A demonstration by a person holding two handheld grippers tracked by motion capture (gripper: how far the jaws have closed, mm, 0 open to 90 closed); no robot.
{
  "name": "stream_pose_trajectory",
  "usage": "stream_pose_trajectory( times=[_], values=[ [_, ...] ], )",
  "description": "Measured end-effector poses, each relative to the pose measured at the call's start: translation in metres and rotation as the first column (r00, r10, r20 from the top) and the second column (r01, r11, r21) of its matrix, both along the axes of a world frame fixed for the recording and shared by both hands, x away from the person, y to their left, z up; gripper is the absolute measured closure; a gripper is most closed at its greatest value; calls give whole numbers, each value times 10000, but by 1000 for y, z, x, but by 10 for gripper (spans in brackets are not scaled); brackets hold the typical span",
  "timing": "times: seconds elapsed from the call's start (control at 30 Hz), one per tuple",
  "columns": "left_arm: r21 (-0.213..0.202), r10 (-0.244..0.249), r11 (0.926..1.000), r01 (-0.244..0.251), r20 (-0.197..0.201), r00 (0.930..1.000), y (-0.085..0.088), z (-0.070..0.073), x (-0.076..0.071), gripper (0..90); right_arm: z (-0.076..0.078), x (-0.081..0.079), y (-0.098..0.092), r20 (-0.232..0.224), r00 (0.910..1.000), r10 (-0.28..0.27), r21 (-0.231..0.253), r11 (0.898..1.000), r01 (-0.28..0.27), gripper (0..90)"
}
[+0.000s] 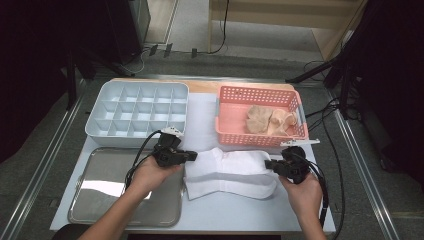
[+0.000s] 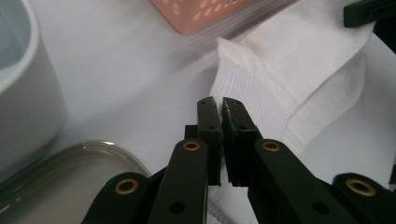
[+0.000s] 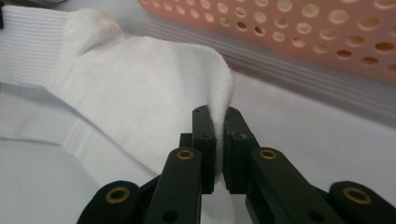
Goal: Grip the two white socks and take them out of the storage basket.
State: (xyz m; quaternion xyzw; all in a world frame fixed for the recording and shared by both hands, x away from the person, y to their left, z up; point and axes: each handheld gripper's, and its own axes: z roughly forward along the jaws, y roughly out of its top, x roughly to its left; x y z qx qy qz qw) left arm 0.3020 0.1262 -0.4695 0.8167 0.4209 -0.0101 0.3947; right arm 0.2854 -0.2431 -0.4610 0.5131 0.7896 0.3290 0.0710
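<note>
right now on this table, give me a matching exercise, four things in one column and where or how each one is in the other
Things
1. white sock
2. pink basket
3. metal tray
4. compartment box

Places or states
A. near left corner of the table
B. far left, all cells bare
C. pinched at both ends by gripper fingers
D. far right, beige cloth inside

Pairs: 1-C, 2-D, 3-A, 4-B

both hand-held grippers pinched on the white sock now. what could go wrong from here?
1. The left hand-held gripper pinches only the ribbed cuff edge of the white sock; a pull could slip it free.
2. The right hand-held gripper holds just a thin fold at the toe end, so it may drop that end.
3. There seem to be two layers of sock; one may stay behind on the table.
</note>
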Motion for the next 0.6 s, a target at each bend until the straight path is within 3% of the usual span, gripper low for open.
stream_pose_trajectory(
  times=[0.27,0.6],
  values=[
    [143,-170,9997,175,-301,9994,-2,-5,-14,879,0,-26,-5,-83,10000,28,31,10000,-28,865],
    [558,-532,9968,571,-678,9963,-9,-21,-24,872,-16,-40,-9,-879,9961,70,-146,9999,-83,855]
  ],
)
